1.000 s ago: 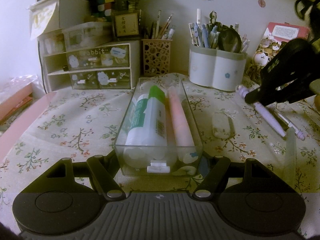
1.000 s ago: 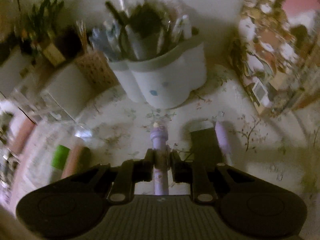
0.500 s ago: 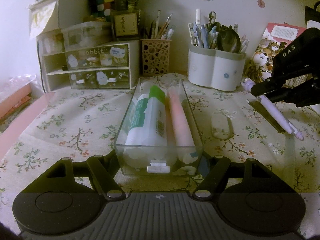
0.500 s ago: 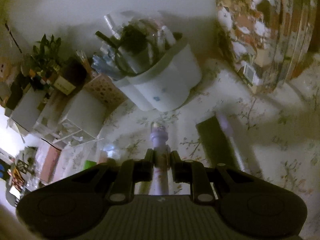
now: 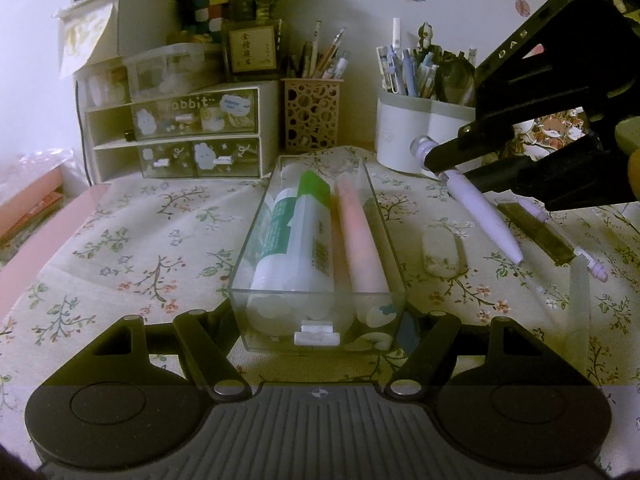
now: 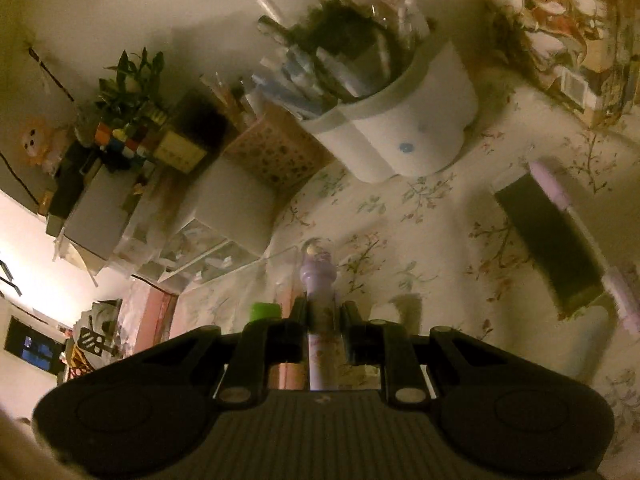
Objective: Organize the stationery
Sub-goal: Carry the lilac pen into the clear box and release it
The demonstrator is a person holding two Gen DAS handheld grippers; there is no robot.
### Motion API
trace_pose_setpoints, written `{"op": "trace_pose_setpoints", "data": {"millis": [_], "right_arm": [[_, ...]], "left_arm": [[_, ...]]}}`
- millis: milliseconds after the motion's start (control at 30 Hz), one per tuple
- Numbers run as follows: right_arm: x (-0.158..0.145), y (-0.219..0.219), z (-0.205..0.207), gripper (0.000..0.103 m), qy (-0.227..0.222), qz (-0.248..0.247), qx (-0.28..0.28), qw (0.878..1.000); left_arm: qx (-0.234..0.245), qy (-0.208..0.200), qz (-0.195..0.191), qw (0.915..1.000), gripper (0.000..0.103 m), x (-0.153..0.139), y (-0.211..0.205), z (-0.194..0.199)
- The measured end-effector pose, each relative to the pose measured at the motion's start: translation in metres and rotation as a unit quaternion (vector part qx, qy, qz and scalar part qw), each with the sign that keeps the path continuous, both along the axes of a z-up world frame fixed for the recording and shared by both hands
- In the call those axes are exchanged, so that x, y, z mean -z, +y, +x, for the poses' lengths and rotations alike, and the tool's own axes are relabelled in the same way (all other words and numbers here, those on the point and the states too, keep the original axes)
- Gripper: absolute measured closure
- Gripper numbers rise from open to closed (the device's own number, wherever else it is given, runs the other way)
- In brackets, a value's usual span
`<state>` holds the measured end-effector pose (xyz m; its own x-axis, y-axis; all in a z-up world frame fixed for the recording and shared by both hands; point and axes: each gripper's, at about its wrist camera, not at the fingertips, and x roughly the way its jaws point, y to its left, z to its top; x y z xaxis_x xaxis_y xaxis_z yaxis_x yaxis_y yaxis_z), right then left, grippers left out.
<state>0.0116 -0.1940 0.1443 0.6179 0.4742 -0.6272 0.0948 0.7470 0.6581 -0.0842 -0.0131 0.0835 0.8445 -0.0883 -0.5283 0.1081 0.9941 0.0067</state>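
Our right tongs [image 6: 324, 334], clamped on the lilac pen [image 5: 480, 204], have lifted it off the tabletop [image 5: 120, 248] and swung it toward the clear tray [image 5: 320, 336] since 1 second ago, so dropping it in looks next. Our left tongs [image 5: 320, 332] grip that tray's near end. Only the left view shows the tray's 2 tubes whole; the right view shows the pen's cap [image 6: 318, 256].

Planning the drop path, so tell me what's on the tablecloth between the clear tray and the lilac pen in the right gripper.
In the left wrist view, a white eraser lies on the cloth between the clear tray and the lilac pen.
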Motion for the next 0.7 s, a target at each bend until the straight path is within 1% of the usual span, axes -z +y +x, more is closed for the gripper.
{"op": "trace_pose_setpoints", "data": {"millis": [67, 300, 433, 567, 700], "right_arm": [[0.001, 0.001, -0.001, 0.084, 0.003, 0.009, 0.006, 1.0], [-0.002, 0.013, 0.0, 0.084, -0.003, 0.029, -0.008, 1.0], [-0.005, 0.03, 0.005, 0.084, -0.013, 0.023, -0.028, 0.999], [-0.003, 0.039, 0.014, 0.083, -0.014, 0.033, -0.034, 0.999], [0.0, 0.05, 0.019, 0.082, -0.014, 0.024, -0.04, 0.999]], "left_arm": [[0.0, 0.0, 0.0, 1.0, 0.03, 0.0, 0.0, 0.0], [0.0, 0.0, -0.001, 1.0, 0.03, 0.0, 0.0, 0.0], [0.0, 0.0, 0.001, 1.0, 0.03, 0.0, 0.0, 0.0], [0.001, 0.0, 0.001, 1.0, 0.03, 0.0, 0.0, 0.0], [0.0, 0.001, 0.001, 1.0, 0.03, -0.001, 0.0, 0.0]]}}
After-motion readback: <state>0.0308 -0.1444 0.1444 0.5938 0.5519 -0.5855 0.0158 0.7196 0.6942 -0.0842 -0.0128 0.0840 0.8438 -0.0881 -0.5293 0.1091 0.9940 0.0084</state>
